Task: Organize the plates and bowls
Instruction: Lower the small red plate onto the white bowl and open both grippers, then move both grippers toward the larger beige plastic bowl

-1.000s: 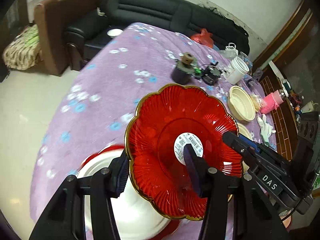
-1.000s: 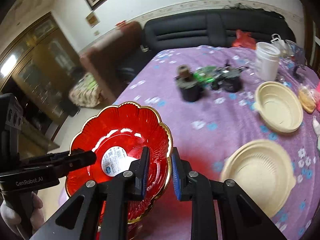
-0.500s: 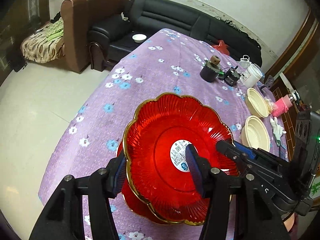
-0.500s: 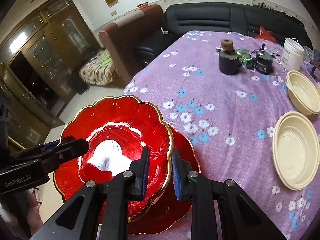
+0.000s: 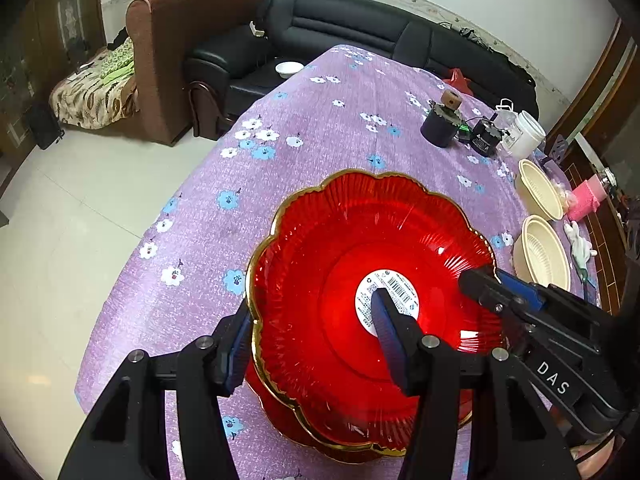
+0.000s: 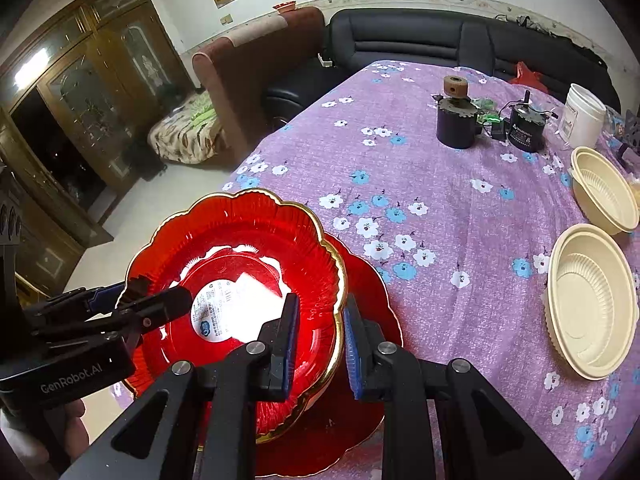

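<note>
Nearest: right gripper [image 6: 319, 342] clamped narrowly on the gold rim of the upper red plate [image 6: 240, 264], 1 finger inside, 1 outside. Left gripper [image 5: 310, 336] spread wider, astride the same plate's opposite rim, 1 pad [image 5: 236, 350] outside against the edge, the other over the white label [image 5: 394, 294]; firm contact not clear. Directly beneath, a 2nd red plate [image 6: 372, 292] flat on the purple floral tablecloth [image 6: 420, 168]. Farther right, 2 cream bowls [image 6: 590, 300] side by side, apart. Beyond, a dark motor [image 6: 456, 122] and white jar [image 6: 582, 116]. Farthest, black sofa [image 6: 420, 40].
</note>
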The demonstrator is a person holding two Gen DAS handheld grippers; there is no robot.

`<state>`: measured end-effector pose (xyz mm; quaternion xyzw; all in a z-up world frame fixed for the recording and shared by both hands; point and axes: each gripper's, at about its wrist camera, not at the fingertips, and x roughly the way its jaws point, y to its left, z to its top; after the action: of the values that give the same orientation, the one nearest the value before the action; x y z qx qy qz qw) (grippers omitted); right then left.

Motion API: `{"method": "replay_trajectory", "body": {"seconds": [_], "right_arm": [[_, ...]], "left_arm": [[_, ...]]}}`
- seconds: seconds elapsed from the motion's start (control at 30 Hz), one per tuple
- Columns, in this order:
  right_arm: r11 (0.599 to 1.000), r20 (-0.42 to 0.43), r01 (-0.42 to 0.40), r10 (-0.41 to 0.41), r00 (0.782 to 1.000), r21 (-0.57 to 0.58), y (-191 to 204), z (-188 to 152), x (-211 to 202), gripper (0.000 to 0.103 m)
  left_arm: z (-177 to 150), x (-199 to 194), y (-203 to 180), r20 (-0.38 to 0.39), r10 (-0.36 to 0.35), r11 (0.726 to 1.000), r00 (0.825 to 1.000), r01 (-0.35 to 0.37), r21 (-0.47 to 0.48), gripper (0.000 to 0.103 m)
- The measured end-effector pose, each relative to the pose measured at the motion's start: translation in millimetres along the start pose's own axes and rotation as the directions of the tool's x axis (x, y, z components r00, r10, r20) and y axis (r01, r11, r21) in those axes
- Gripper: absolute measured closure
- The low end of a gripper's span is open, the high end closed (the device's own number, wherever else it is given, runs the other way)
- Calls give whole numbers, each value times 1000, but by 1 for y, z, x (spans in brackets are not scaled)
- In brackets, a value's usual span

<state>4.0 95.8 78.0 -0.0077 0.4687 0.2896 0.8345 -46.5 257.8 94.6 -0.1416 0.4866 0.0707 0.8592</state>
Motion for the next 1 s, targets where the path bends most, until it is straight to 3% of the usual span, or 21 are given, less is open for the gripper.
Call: {"method": "replay_trajectory", "body": {"seconds": [0.2, 0.3, 0.43, 0.57, 0.77, 0.87, 1.0], "right_arm": [[999, 24, 31, -30, 999, -35, 4, -5, 1, 77], [999, 47, 31, -29, 998, -43, 5, -8, 0, 66], [999, 121, 19, -15, 993, -30, 3, -10, -13, 41], [1000, 177, 6, -2, 984, -20, 1, -15, -30, 34], [999, 206, -10, 2, 979, 36, -17, -34, -47, 33], [996, 219, -26, 6, 976, 88, -32, -46, -56, 32], [988, 235, -28, -9, 972, 154, -55, -64, -70, 31]], "left_arm": [[-7, 1, 1, 13, 3, 1000, 1000, -2, -9, 46], [-9, -9, 0, 50, 3, 1000, 999, -3, -16, 40], [-15, -29, -2, 125, 22, 1000, 992, -20, -20, 31], [-25, -52, -11, 224, 67, 998, 972, -66, -12, 22], [-43, -82, -26, 359, 154, 987, 920, -159, -16, 15], [-53, -91, -37, 404, 188, 980, 895, -199, -16, 12], [-63, -98, -58, 439, 200, 972, 876, -233, 22, 11]]}}
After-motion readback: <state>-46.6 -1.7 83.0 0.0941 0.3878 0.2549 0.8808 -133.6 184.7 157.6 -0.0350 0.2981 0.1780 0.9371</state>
